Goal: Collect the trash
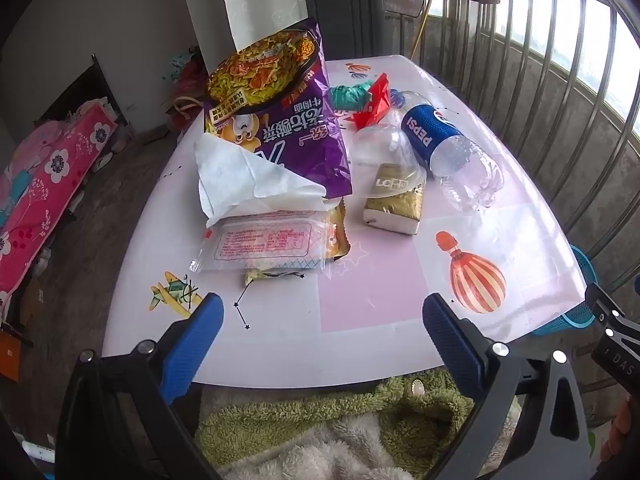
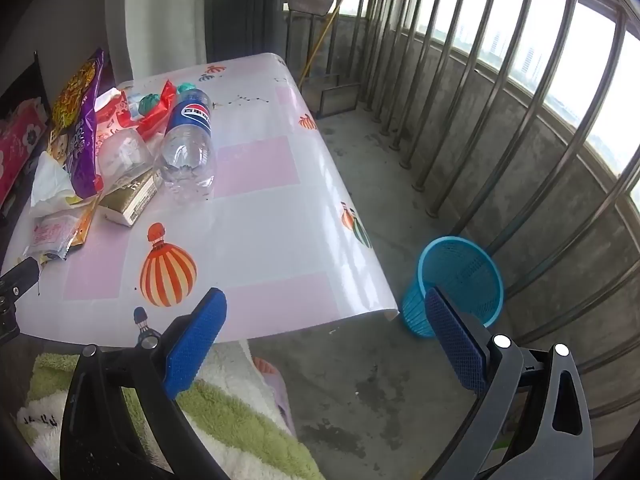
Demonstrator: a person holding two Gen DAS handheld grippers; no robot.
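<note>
Table [image 1: 360, 320] with a pink-and-white balloon-print cover fills mid-frame in both views; its near edge runs across the lower third. Bare cloth lies open along the near edge and toward the right side of the left wrist view.

Left gripper [image 1: 322, 334]: fingers wide apart, nothing between them, over the near table edge. Right gripper [image 2: 326, 330]: fingers also spread wide and empty, straddling the table's near right corner, one finger over cloth, the other in front of the basket.

Trash clusters in the upper left of the right wrist view. Pepsi bottle [image 1: 448, 148] lies on its side, long axis diagonal, cap end toward upper left, base toward lower right. Purple noodle bag [image 1: 280, 120] leans upright, print upside down. White tissue [image 1: 248, 180] drapes over a flat clear packet [image 1: 264, 244]. Gold-topped pack [image 1: 396, 200] sits just beside the bottle, with a clear plastic lid [image 1: 384, 152] on top. Red wrapper [image 1: 376, 104] behind.

Blue mesh basket [image 2: 460, 280] stands upright on the concrete floor at lower right, near the table corner, beside the railing [image 2: 500, 100]; it looks empty.
</note>
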